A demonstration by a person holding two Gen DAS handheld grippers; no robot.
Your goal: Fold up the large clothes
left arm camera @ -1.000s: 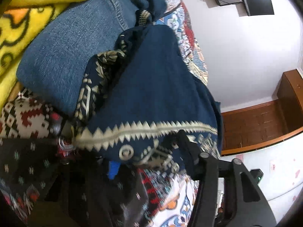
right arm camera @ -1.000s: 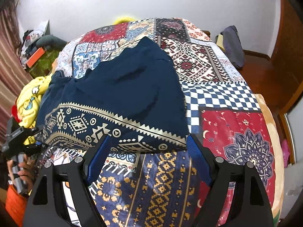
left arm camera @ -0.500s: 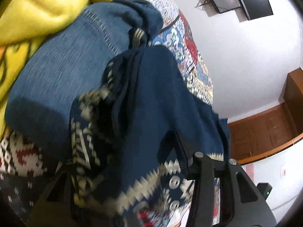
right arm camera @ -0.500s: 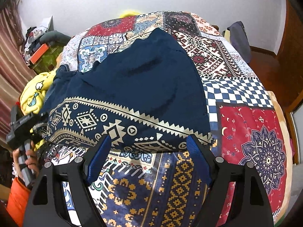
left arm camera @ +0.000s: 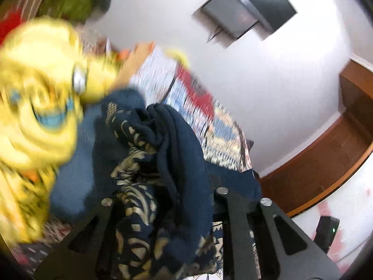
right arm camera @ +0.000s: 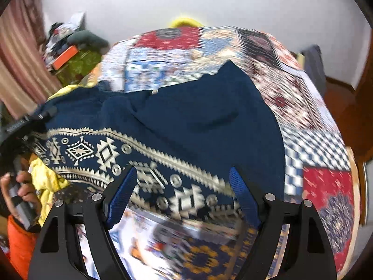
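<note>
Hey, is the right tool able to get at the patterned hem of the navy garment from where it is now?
Probably yes. The right tool is open right over the navy garment's cream-patterned hem, with nothing covering that edge. The left tool, closing on bunched fabric, is off at the far corner.

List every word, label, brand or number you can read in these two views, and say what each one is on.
None can be read.
Navy garment: the cream band holds only geometric shapes, no letters.
Patchwork bedspread: patterns only, and blurred.
Yellow blanket: a cartoon print, too blurred to show any text.
Wall-mounted screen: dark, no brand visible.
Orange box: too small to tell.
</note>
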